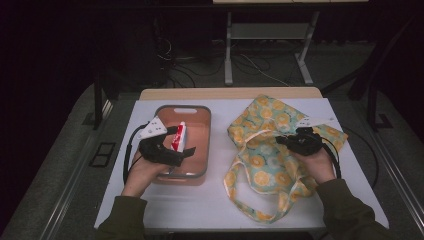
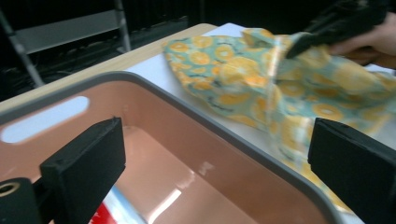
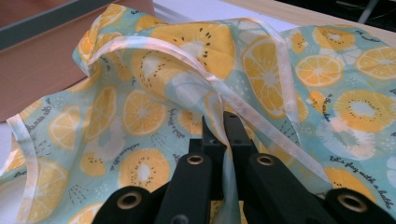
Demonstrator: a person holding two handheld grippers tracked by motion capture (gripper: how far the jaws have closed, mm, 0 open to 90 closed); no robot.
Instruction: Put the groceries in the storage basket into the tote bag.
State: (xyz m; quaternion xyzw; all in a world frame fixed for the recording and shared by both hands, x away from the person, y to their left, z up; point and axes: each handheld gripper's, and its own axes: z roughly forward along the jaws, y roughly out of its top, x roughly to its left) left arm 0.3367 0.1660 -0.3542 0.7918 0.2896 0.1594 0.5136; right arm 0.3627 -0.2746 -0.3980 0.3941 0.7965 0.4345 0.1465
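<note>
In the high view, the left forearm came up from the bottom edge left of centre, its hand [image 1: 141, 172] wrapped round the left claw [image 1: 183, 142], which pointed toward the right of the frame over the bin [image 1: 200, 172] on the white worktop [image 1: 200, 205]. A red and white pack [image 1: 178, 137] sat between its jaws; whether the pads pressed on it could not be told. In the left claw view the jaws stood spread wide at the lower corners of the frame, above the bin's grey rim [image 2: 187, 105] and pink floor, with a red and white scrap of the pack [image 2: 109, 212] at the bottom edge.

To the right of the bin lay the bag [image 1: 265, 150], printed with orange slices, spread across the right half of the worktop with its straps trailing toward the bottom of the frame. The right forearm rose from the lower right corner, its hand [image 1: 315, 165] holding the right claw [image 1: 280, 141] pointed leftward and low onto the bag's middle. In the right claw view the jaws were pressed together, pinching a fold of the bag [image 3: 140, 112] beside its pale edging at the centre of the frame.
</note>
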